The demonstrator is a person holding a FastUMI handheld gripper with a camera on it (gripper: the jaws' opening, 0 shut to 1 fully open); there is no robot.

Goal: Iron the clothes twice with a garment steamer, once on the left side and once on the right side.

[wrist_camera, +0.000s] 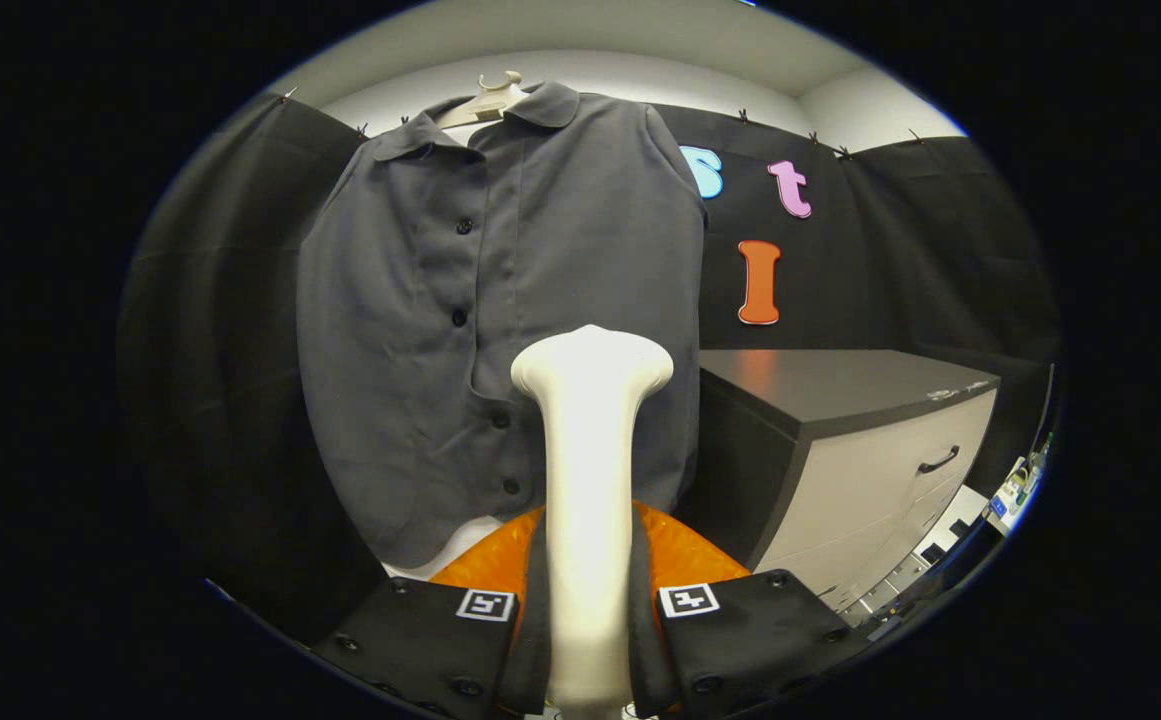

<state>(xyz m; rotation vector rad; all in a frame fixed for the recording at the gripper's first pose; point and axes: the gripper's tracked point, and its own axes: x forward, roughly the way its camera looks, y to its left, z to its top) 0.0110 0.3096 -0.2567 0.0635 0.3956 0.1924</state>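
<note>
My gripper (pixel 588 610) is clamped on the white steamer (pixel 590 480), both fingers pressing its handle from either side, with its flared head standing upright just ahead of me and something orange (pixel 685 550) low behind it. Past the head hangs the grey shirt (pixel 500 310), buttoned, on a pale hanger (pixel 488 100) against the black cloth wall, and to its right stands a dark-topped cabinet (pixel 870 450) with pale drawers.
</note>
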